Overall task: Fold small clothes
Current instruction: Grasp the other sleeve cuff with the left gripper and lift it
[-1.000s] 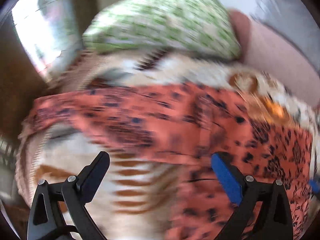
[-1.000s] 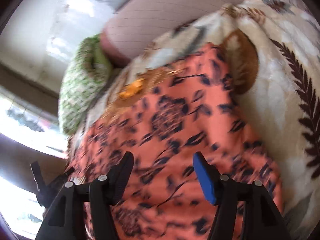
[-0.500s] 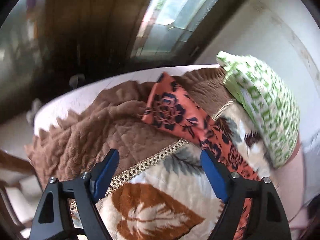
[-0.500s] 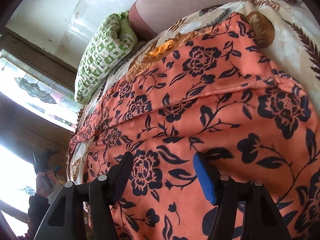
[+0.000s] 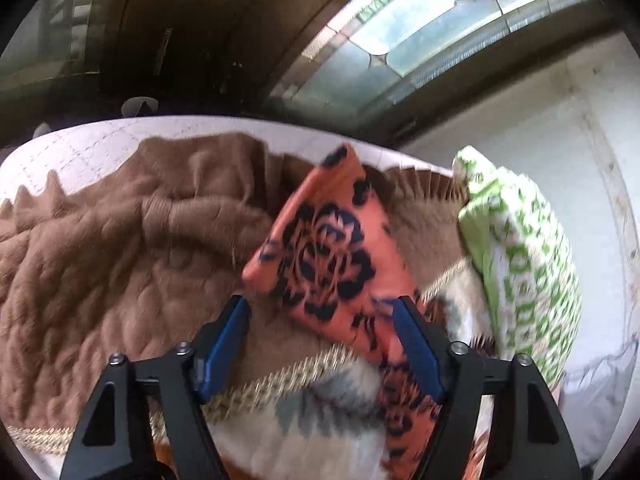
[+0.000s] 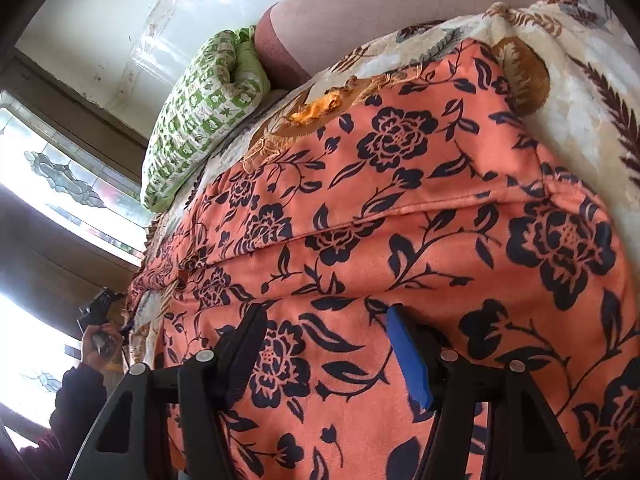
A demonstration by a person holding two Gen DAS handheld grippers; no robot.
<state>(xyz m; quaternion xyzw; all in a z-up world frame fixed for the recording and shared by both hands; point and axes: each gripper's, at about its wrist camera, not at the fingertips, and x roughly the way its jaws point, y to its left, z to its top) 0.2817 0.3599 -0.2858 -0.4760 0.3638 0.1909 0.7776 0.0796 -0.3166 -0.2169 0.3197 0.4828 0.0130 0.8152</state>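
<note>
The left gripper [image 5: 320,344] has moved closer to the far end of the orange flowered cloth [image 6: 400,240] than it was half a second ago. That end now sits right in front of its fingers, which are spread wide and hold nothing. So it looks ready to grab that end for a fold.

The right gripper [image 6: 324,348] has hardly moved. Its fingers are also spread, just above the near part of the cloth, and I cannot tell if they touch it.

The cloth lies stretched out on the bed. It looks soft and thin, with dark blue flowers and a long crease across it. In the left view its far end [image 5: 320,248] sticks up at 12 o'clock from the fingers.

Under it is a fluffy cream blanket [image 6: 580,92] with leaves. A bumpy brown blanket [image 5: 100,260] lies at 9 o'clock and a puffy green pillow [image 5: 520,264] at 3 o'clock.
</note>
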